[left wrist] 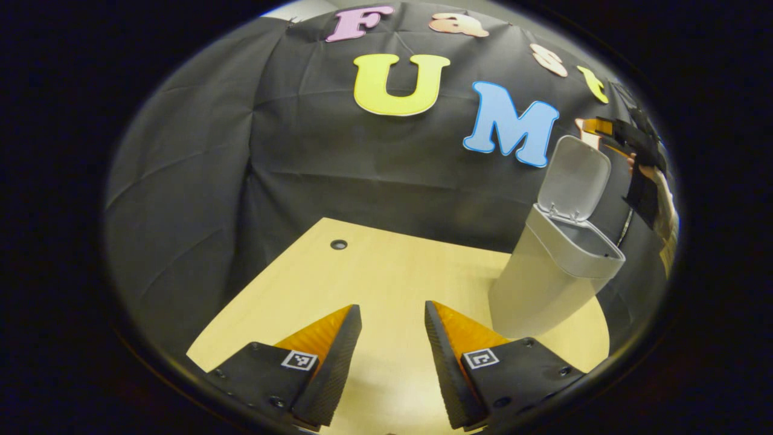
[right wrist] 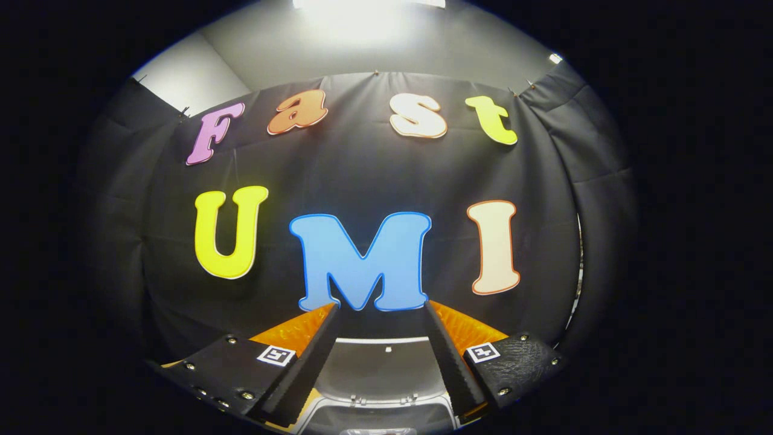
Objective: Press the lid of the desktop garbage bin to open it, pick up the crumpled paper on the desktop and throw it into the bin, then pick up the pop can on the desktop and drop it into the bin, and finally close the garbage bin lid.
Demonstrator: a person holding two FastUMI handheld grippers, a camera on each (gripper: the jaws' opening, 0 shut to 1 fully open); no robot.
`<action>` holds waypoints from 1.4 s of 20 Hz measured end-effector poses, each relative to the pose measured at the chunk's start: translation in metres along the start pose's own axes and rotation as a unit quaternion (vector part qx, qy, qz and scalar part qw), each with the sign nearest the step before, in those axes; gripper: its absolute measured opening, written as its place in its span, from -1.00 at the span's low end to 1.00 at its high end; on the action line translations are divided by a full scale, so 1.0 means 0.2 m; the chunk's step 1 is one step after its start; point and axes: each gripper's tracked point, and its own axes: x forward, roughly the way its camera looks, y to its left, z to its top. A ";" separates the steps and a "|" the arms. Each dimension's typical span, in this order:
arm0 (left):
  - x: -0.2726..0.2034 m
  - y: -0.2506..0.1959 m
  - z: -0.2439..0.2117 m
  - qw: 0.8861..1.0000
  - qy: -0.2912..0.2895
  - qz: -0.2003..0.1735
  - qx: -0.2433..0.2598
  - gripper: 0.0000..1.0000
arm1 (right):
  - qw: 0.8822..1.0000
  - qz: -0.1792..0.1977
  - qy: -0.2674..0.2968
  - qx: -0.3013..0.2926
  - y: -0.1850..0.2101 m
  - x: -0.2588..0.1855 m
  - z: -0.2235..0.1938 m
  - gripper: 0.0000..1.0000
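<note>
Grey plastic, the garbage bin [left wrist: 552, 275] stands at the right of the wooden desktop [left wrist: 374, 275] in the left gripper view, its lid [left wrist: 574, 178] raised upright; the left gripper [left wrist: 392, 314] hovers over bare wood with jaws wide and empty, and the right gripper [left wrist: 631, 142] is held beyond the lid. In the right gripper view, the right gripper [right wrist: 380, 314] hangs above the raised lid [right wrist: 380, 371], jaws wide and empty
</note>
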 end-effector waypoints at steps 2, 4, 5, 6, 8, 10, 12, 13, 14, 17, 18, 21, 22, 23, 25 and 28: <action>-0.02 0.02 0.02 1.000 -0.006 0.007 -0.004 0.46 | 1.000 -0.010 -0.006 0.009 -0.02 0.06 0.01 0.75; -0.05 0.04 0.03 1.000 -0.011 0.016 -0.007 0.38 | 1.000 -0.019 -0.001 0.019 -0.05 0.11 -0.01 0.75; -0.07 0.06 0.04 1.000 -0.014 0.021 -0.007 0.38 | 0.999 -0.024 0.003 0.023 -0.05 0.13 -0.02 0.75; -0.09 0.07 0.05 0.999 -0.018 0.025 -0.006 0.46 | 0.999 -0.027 0.008 0.027 -0.07 0.15 -0.04 0.75; -0.12 0.11 0.08 0.999 -0.025 0.034 -0.006 0.46 | 0.999 -0.028 0.028 0.034 -0.06 0.17 -0.11 0.75; -0.14 0.15 0.10 0.999 -0.030 0.043 -0.007 0.46 | 0.998 -0.027 0.045 0.026 -0.04 0.15 -0.17 0.75; -0.15 0.16 0.11 0.998 -0.034 0.045 -0.011 0.46 | 0.999 -0.024 0.049 -0.001 -0.02 0.16 -0.17 0.76; -0.16 0.16 0.10 0.998 -0.035 0.045 -0.012 0.46 | 0.999 -0.023 0.045 -0.010 -0.01 0.13 -0.16 0.76; -0.16 0.16 0.10 0.998 -0.036 0.045 -0.013 0.46 | 0.998 -0.026 0.047 -0.016 -0.03 0.12 -0.16 0.77; -0.17 0.15 0.09 0.999 -0.034 0.039 -0.011 0.46 | 0.999 -0.021 0.048 -0.001 -0.02 0.05 -0.17 0.77; -0.17 0.15 0.09 0.999 -0.033 0.037 -0.010 0.50 | 0.999 -0.017 0.048 -0.001 -0.02 0.02 -0.17 0.77; -0.18 0.12 0.08 0.999 -0.032 0.028 -0.008 0.46 | 0.999 -0.006 0.051 -0.012 -0.01 -0.08 -0.20 0.77; -0.18 0.11 0.06 0.999 -0.032 0.024 -0.007 0.55 | 0.998 -0.003 0.056 -0.015 -0.02 -0.11 -0.21 0.77; -0.19 0.09 0.06 0.999 -0.032 0.020 -0.007 0.46 | 0.998 0.001 0.062 -0.017 -0.01 -0.15 -0.23 0.77; -0.21 0.04 0.04 0.999 -0.034 0.011 -0.004 0.46 | 0.997 0.009 0.075 -0.019 -0.01 -0.23 -0.26 0.77; -0.23 -0.04 0.01 0.999 -0.036 -0.002 0.000 0.55 | 0.995 0.020 0.101 -0.016 -0.01 -0.36 -0.35 0.77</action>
